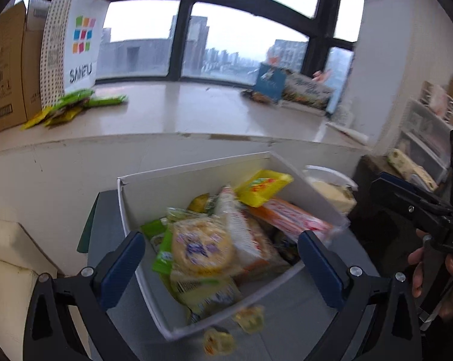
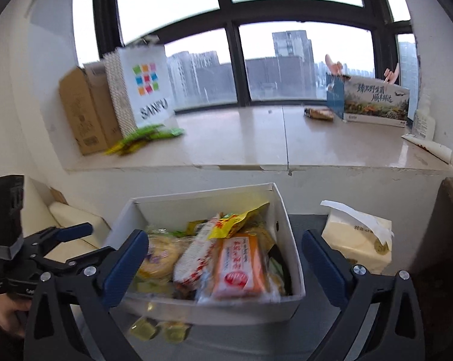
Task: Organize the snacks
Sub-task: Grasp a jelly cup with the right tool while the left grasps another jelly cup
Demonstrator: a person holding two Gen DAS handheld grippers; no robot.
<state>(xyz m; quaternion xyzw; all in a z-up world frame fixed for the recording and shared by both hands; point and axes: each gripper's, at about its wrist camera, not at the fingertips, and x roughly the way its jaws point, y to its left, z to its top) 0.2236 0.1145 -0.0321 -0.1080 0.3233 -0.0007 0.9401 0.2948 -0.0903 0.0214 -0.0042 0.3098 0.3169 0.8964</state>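
Fingers [image 2: 127, 267] spread over one snack box [image 2: 283, 210]; two jelly cups [image 2: 157, 329] outside.

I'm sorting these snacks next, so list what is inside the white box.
The white box holds a heap of packets: an orange packet on top, a yellow bag, a red-and-white packet and a round cake pack. Whatever lies beneath them is covered.

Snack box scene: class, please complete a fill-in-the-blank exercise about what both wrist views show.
1. The snacks are piled inside a white ____ box.
2. Both the left tool and the right tool have their jaws ____.
3. The green packets lie on the windowsill beside the white ____ printed with coloured squares.
4. The tissue pack stands ____ the box, on its right.

Missing words: cardboard; open; bag; outside
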